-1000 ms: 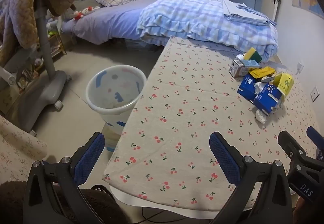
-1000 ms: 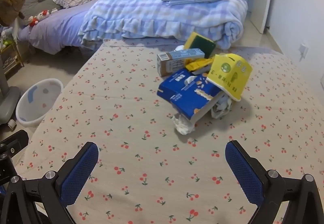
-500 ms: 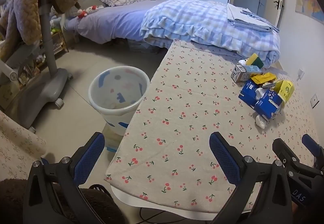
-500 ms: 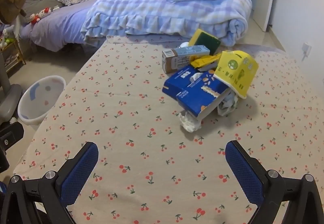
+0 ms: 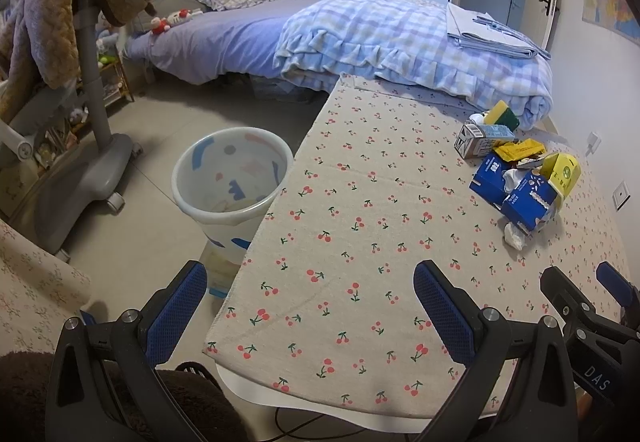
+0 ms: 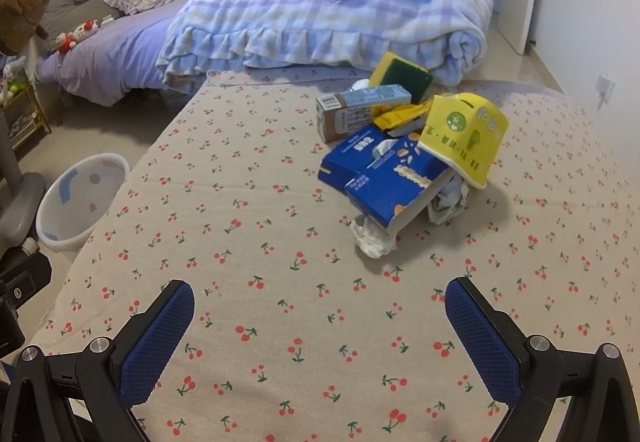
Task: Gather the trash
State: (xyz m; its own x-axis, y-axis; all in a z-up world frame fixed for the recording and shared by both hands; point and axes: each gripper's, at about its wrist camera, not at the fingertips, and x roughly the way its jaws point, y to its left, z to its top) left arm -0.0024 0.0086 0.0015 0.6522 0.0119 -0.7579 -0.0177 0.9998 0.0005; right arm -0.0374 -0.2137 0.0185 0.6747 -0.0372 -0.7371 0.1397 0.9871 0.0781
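Right gripper (image 6: 319, 308) nearer, trash pile (image 6: 404, 162) ahead

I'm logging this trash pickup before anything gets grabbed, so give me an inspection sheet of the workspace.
Surface: table covered by a cherry-print cloth, flat.
Job's things: trash pile toward the table's far right: blue boxes, yellow carton leaning on them, brown-grey carton, yellow wrapper, crumpled tissues; waste bin on the floor by the table's left edge, next to nothing in it.
Clutter: yellow-green sponge behind the pile.
Grippers: left gripper and right gripper both open, holding nothing, short of the pile.
Cables: a dark cable below the table's near edge.
Surroundings: bed with checked blanket, grey rolling stand.
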